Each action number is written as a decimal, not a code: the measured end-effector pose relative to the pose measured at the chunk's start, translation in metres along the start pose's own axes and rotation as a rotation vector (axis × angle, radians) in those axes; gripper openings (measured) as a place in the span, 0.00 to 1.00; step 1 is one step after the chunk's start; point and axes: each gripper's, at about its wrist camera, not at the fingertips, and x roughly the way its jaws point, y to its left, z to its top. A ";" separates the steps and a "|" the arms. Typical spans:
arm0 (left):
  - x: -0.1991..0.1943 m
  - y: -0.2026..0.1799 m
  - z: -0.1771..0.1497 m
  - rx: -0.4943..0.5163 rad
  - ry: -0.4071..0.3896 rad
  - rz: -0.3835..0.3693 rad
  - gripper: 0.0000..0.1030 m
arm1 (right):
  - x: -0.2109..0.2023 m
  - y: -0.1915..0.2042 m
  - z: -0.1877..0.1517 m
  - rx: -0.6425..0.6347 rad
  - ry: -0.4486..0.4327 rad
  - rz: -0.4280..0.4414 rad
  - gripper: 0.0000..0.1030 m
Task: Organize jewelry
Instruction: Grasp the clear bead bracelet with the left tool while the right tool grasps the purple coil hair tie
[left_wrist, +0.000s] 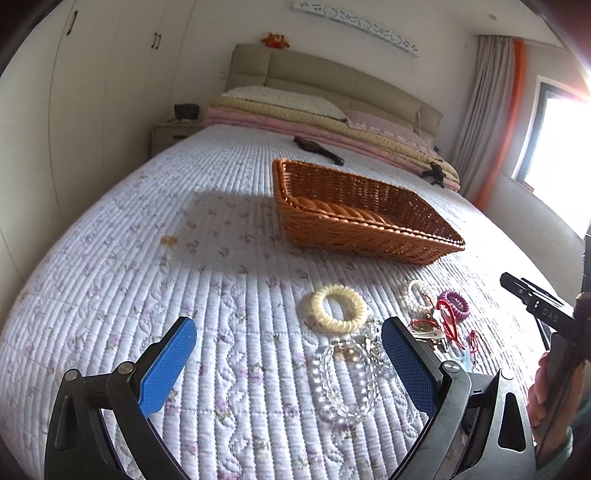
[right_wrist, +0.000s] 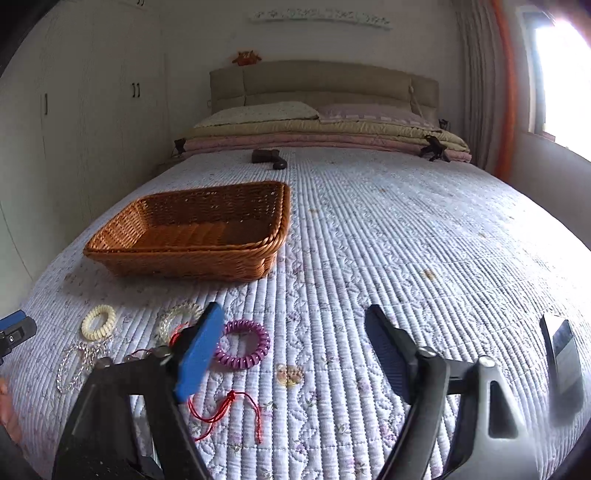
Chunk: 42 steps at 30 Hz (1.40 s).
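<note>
On a quilted white bedspread (left_wrist: 229, 258) with lilac flowers, loose jewelry is being faced by two hand-held grippers, both spread wide and holding nothing; the left gripper (left_wrist: 288, 363) is being held low over the quilt, with a clear crystal bead bracelet (left_wrist: 343, 384) lying between its blue pads, closer to the right-hand pad; just beyond that bracelet a cream spiral coil ring (left_wrist: 338, 308) is lying flat, and further right a tangle of pearl-like beads, a red knotted cord (left_wrist: 448, 321) and a purple spiral coil ring (left_wrist: 456, 302) is being left untouched; the rectangular brown wicker basket (left_wrist: 369, 236), seemingly empty, is sitting straight ahead, beyond the pile.

In the right wrist view, the right gripper (right_wrist: 295, 339) is being aimed at bare quilt; the purple spiral coil ring (right_wrist: 242, 343) is lying just beside its left-hand pad, with red cord (right_wrist: 225, 410) trailing below, while the basket (right_wrist: 184, 258) is standing ahead and to the left; a dark phone-like slab (right_wrist: 563, 365) is resting at far right.

The crystal bracelet is judged nearer the left gripper, already inside its open span; a short drop and a closing would be needed, then a carry forward to the basket.
</note>
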 end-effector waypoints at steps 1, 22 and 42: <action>0.003 0.001 -0.001 -0.004 0.017 -0.014 0.91 | 0.007 0.002 -0.001 -0.009 0.030 0.018 0.55; 0.039 -0.049 -0.027 0.182 0.180 0.069 0.25 | 0.076 0.028 -0.013 -0.137 0.264 0.021 0.23; -0.024 -0.074 0.018 0.221 -0.011 -0.121 0.08 | 0.004 0.035 0.012 -0.119 0.087 0.126 0.13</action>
